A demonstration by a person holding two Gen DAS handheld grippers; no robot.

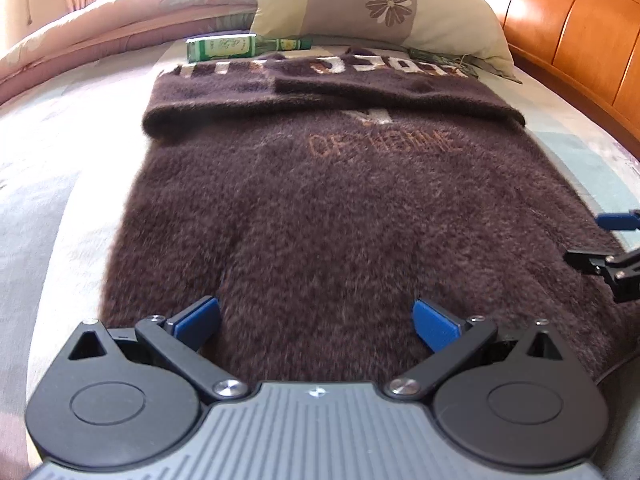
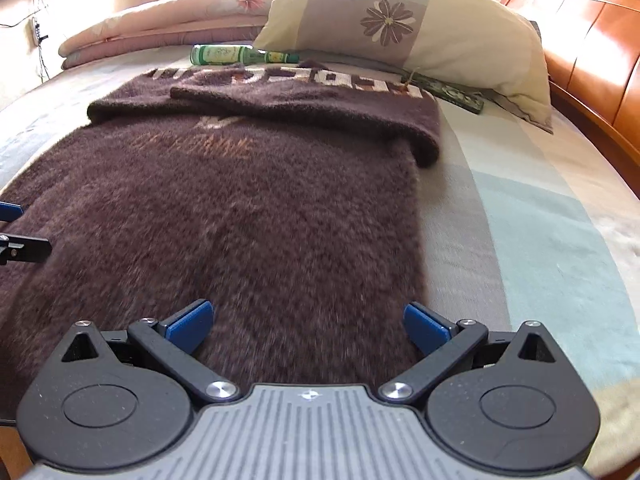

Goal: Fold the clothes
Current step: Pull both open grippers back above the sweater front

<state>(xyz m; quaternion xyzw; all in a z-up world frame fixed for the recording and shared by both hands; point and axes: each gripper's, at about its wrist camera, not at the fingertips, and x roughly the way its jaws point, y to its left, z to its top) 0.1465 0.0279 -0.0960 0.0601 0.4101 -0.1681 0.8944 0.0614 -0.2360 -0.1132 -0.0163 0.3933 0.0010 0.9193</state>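
A dark brown fuzzy sweater (image 1: 340, 216) (image 2: 224, 216) lies flat on the bed, its sleeves folded across the chest near white and orange lettering. My left gripper (image 1: 316, 322) hovers open over the sweater's near hem, toward its left side, blue pads wide apart with nothing between them. My right gripper (image 2: 308, 320) is open too, above the hem close to the sweater's right edge. In the left wrist view the right gripper (image 1: 608, 248) shows at the right margin. One finger of the left gripper (image 2: 16, 236) pokes in at the left margin of the right wrist view.
A floral pillow (image 1: 384, 4) (image 2: 416, 24) and a green glass bottle (image 1: 240, 46) (image 2: 240, 55) lie beyond the sweater. A dark remote (image 2: 448, 92) sits by the pillow. The orange wooden headboard (image 1: 576, 36) runs along the right; a folded pink quilt (image 2: 160, 28) lies far left.
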